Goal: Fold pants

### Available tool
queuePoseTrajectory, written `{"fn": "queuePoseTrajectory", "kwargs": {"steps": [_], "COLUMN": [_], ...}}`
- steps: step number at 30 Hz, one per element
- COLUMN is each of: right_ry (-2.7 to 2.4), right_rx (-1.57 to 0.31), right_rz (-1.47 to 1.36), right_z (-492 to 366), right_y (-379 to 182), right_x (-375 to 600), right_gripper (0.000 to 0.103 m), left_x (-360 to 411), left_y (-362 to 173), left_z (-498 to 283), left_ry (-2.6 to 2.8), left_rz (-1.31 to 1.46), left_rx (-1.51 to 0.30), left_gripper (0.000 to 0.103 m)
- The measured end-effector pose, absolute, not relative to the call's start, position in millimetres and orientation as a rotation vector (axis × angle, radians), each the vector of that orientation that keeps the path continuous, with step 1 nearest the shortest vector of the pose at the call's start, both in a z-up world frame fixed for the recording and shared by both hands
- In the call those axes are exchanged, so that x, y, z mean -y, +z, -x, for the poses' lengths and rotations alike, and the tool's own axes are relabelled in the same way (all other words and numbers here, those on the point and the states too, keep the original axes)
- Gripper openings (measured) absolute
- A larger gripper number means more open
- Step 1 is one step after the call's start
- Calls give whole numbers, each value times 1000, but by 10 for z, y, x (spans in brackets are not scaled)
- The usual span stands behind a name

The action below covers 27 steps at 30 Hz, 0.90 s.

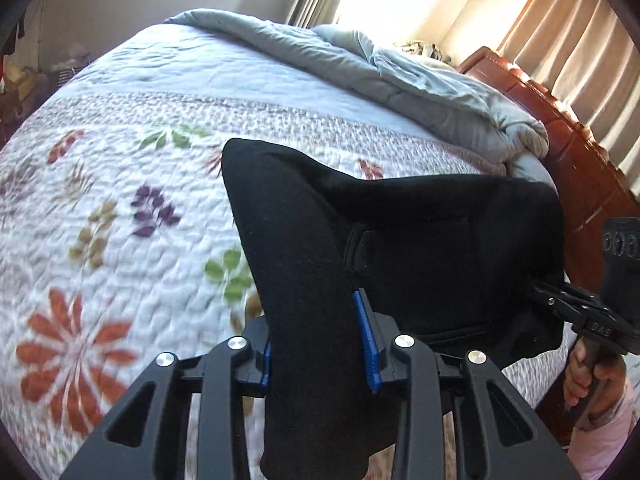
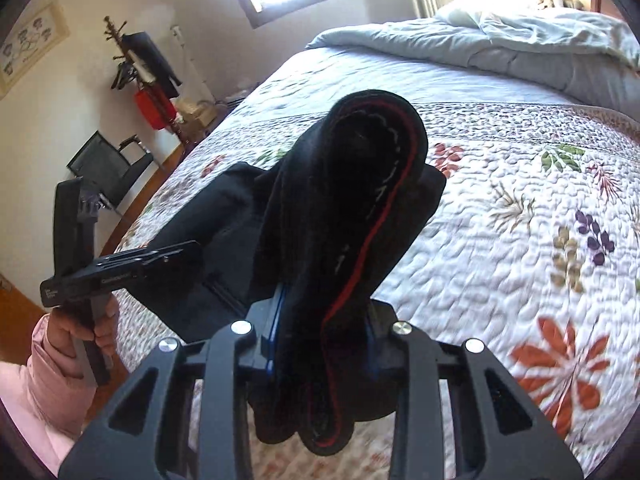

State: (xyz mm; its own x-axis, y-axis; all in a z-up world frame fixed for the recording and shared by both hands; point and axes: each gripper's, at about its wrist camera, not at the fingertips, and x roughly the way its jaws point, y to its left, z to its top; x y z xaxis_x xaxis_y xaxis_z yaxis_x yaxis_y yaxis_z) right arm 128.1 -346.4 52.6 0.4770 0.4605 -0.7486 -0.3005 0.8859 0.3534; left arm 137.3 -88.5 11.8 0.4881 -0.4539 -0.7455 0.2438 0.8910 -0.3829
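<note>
Gripped pants (image 2: pixel 352 216), red-seamed waistband visible.

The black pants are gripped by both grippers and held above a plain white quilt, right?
Not plain. The left wrist view shows the quilt is floral, with orange, purple and green prints. The black pants are indeed clamped by the left gripper and right gripper.

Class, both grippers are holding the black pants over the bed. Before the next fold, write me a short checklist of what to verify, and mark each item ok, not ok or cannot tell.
1. Left gripper clamped on pants: ok.
2. Right gripper clamped on the waistband: ok.
3. Pants spread flat on the quilt: not ok, bunched and partly lifted.
4. Quilt free of other items where the pants will land: ok; the grey blanket lies farther back.
5. Legs aligned: cannot tell.
</note>
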Motion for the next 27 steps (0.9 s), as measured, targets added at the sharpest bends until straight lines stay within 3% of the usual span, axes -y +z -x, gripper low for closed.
{"fn": "queuePoseTrajectory", "kwargs": {"steps": [6,7,8,11,16,19,21,24,27], "right_ry": [432,404,369,373,388,371,319,236,185], "right_rx": [-1124,-1163,-1194,-1193,-1162,-1166,-1164,-1146,-1124], "right_rz": [-272,-273,-257,-397,-473,-471,-450,-423,-428], "right_z": [-1770,-1808,-1830,-1799,-1758,-1735,-1661,-1490,-1302], "right_y": [-193,-362,-521,-850,-970,-892,-753,-616,-494], "right_x": [3812,3839,3872,4125,4235,4234,4151,4178,4188], "right_gripper": [32,34,41,51,53,59,79,91,93], "left_x": [1030,1052,1056,1002,900,883,849,728,676], "left_y": [-491,-676,-757,-890,-990,-926,-858,-784,-739], "left_z": [-1811,-1835,-1833,-1738,-1788,-1732,-1667,-1545,-1406], "left_ry": [-403,-385,-378,-358,-373,-357,-327,-279,-246], "left_rz": [210,187,172,142,233,207,204,213,210], "left_rx": [-1114,-1160,-1164,-1104,-1137,-1111,-1117,-1130,-1142], "left_gripper": [36,44,59,81,86,86,88,93,93]}}
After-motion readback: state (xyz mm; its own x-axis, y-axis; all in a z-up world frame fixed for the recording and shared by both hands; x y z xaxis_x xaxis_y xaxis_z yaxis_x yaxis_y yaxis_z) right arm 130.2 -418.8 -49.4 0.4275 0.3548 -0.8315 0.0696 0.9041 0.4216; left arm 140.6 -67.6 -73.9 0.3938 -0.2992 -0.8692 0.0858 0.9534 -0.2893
